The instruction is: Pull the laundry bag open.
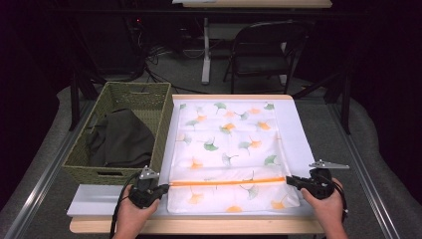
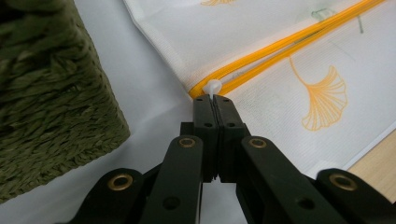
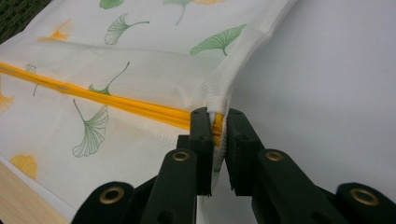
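Left claw (image 2: 215,100) clamped on white zip pull (image 2: 213,87); right claw (image 3: 216,122) seemingly pinching mesh bag's (image 1: 226,144) edge

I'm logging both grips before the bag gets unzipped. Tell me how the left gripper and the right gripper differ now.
The left gripper pinches the small white zipper pull; the right gripper clamps the laundry bag edge at the orange zipper's other end. The left jaws meet almost flush; the right jaws stand slightly apart around the fabric. Both are shut on something.

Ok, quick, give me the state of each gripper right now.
Left gripper: shut on the white zipper pull of the laundry bag.
Right gripper: shut on the bag's edge at the zipper's end.
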Demonstrator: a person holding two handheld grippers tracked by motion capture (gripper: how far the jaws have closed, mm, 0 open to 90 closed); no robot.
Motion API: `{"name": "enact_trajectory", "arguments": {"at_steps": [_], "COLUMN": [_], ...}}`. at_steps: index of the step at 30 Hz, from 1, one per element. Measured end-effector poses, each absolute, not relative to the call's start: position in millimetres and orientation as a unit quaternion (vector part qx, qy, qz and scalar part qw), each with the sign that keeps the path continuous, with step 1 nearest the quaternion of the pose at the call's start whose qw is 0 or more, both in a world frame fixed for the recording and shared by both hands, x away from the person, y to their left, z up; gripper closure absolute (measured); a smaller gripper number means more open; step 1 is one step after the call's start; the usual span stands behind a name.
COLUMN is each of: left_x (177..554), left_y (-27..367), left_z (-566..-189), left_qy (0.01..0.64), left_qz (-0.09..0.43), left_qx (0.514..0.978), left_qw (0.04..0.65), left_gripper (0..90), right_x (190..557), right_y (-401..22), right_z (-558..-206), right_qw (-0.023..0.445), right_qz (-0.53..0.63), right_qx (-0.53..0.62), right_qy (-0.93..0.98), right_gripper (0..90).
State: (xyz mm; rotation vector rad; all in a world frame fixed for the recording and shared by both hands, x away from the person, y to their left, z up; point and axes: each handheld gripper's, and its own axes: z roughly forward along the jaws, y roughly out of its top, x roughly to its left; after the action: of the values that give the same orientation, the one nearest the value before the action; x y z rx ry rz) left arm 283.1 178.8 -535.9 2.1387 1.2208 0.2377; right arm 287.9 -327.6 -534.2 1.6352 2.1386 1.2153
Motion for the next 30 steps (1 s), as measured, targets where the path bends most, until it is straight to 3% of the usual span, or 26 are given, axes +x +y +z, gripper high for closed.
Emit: {"name": "enact_trajectory", "arguments": {"at_steps": [7,14,21,30], "left_x": [284.0,282.7,281.0,280.0], "left_y": [181.7,186.7,186.9,188.4], "left_z": [-536.2,-534.7,-531.5,-525.0], "left_qy": [0.468,0.475,0.468,0.453], "left_qz": [0.098,0.102,0.103,0.102], "left_qx": [0.816,0.811,0.813,0.811], "left_qw": [0.326,0.326,0.332,0.357], "left_gripper": [88.6,83.7,80.7,67.2], "right_x": [286.4,284.6,282.0,279.3], "right_y": [-324.5,-322.7,-324.5,-311.3], "right_z": [-536.0,-537.8,-533.3,-528.4], "right_qw": [0.092,0.096,0.125,0.179], "right_qz": [0.403,0.381,0.384,0.372], "right_qx": [0.55,0.545,0.535,0.485], "right_qy": [0.726,0.74,0.742,0.771], "right_gripper": [79.4,68.5,58.0,50.1]}}
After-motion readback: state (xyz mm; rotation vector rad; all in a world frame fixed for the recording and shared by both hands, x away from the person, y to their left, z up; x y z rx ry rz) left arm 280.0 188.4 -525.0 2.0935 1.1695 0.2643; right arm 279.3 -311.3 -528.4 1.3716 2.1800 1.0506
